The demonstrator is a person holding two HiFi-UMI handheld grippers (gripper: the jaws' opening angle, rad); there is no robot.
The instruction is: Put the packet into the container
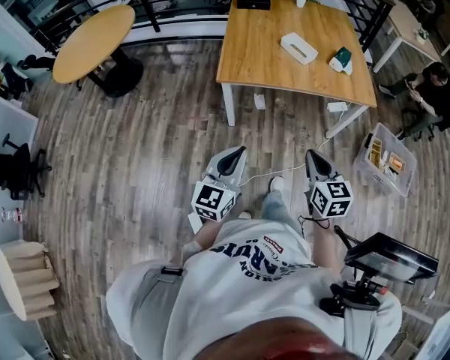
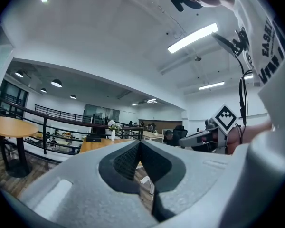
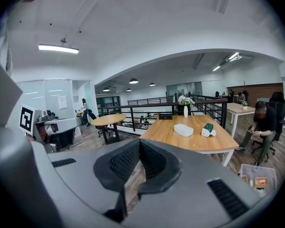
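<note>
Barely begun, by the look of it; close in at waist height, left gripper pressed together on nothing, right gripper likewise closed and empty; further off to the right, clear container on the floor beside the table; farthest, small green-and-white packet lying on the tabletop near a white box; reaching, gripping, carrying and dropping all left.

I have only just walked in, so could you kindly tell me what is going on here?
A person stands holding the left hand-held gripper and the right hand-held gripper out in front. Both are shut with nothing between their jaws. Ahead, a green-and-white packet and a white box lie on the wooden table, untouched; a clear bin sits on the floor beside it. Nothing has been picked up yet.
</note>
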